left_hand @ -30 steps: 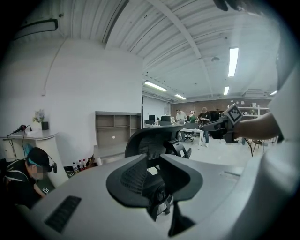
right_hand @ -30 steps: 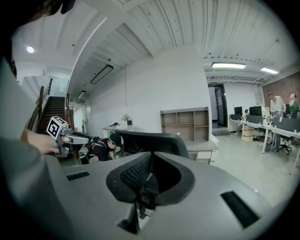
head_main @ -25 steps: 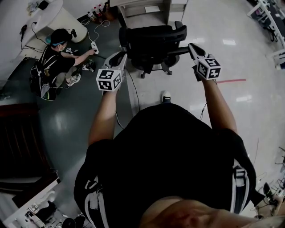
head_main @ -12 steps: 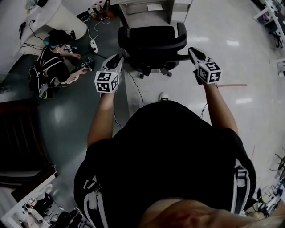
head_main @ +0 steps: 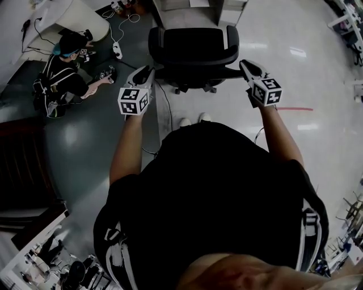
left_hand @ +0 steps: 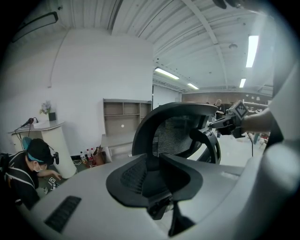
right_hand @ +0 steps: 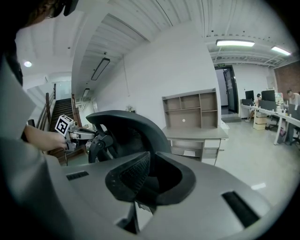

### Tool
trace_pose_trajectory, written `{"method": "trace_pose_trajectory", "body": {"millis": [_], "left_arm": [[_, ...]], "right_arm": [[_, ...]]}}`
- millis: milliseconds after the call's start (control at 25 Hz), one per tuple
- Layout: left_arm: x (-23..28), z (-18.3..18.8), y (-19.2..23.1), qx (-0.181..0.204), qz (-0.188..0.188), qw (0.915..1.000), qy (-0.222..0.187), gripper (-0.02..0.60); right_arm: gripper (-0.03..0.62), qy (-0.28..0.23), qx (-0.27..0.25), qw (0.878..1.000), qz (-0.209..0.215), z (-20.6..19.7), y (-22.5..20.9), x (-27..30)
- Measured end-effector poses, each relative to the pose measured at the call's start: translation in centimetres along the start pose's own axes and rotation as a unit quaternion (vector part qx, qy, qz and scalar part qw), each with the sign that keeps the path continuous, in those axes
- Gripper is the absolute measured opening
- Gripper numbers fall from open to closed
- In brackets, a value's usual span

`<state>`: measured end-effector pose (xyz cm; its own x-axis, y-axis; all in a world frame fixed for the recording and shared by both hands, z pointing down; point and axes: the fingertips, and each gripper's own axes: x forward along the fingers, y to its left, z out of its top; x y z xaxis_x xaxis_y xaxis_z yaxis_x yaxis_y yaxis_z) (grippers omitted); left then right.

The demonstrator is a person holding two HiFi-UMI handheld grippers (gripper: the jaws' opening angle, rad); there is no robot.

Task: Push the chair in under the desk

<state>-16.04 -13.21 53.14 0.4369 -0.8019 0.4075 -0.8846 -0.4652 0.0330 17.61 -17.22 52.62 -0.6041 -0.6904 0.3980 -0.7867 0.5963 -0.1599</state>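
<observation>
One chair [head_main: 193,45], black with a mesh back, stands close in front of one grey desk [head_main: 181,16]. Its seat is turned to the desk and its back to the person holding the tools. The front of the seat is right at the desk's edge, and the back and both armrests are out on the open floor.

There are two grippers, one at each side of the chair back, each carrying one marker cube. Two white shoe tips [head_main: 185,122] show on the floor just behind the chair. One other person [head_main: 62,79] sits on the dark floor well off to the left, beside a white power strip [head_main: 117,50] and its cables.

The left gripper [head_main: 147,69] has its jaws drawn close, with only a narrow gap between them. They pinch the chair's left armrest [right_hand: 101,145], which fills the gap as a dark mass in the left gripper view. The right gripper view shows this gripper's tip right at that armrest.

The right gripper [head_main: 244,63] has jaws that have just been opening a little. They stand only a slit apart, narrower than the left pair. The end of the right armrest [head_main: 227,72] lies between the pads, and they bear on it. In the head view that armrest runs as a dark bar from the chair straight to the gripper's tip
</observation>
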Motion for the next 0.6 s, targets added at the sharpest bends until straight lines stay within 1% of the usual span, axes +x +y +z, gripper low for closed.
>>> {"method": "trace_pose_trajectory", "body": {"millis": [160,240,320,400,520,600], "left_arm": [[0.3,-0.6,0.5,0.006,-0.011,0.9999,0.006,0.087],[0.5,-1.0,0.4,0.016,-0.018,0.9996,0.013,0.087],[0.9,-1.4,0.1,0.036,-0.028,0.9986,0.028,0.090],[1.2,-1.9,0.0,0.060,-0.039,0.9962,0.048,0.104],[1.9,-2.6,-0.6,0.096,-0.066,0.9904,0.074,0.125],[2.5,-3.2,-1.6,0.130,-0.090,0.9827,0.096,0.163]], "right_arm": [[0.028,0.010,-0.001,1.000,-0.010,-0.5,0.6,0.6],[0.039,0.017,-0.008,1.000,-0.007,-0.9,1.0,0.7],[0.086,0.032,-0.024,0.999,0.013,-1.6,1.6,0.9],[0.125,0.051,-0.054,0.997,0.037,-2.3,2.4,1.3],[0.141,0.079,-0.109,0.989,0.059,-3.2,3.5,1.7],[0.147,0.094,-0.136,0.984,0.068,-3.6,3.8,1.9]]}}
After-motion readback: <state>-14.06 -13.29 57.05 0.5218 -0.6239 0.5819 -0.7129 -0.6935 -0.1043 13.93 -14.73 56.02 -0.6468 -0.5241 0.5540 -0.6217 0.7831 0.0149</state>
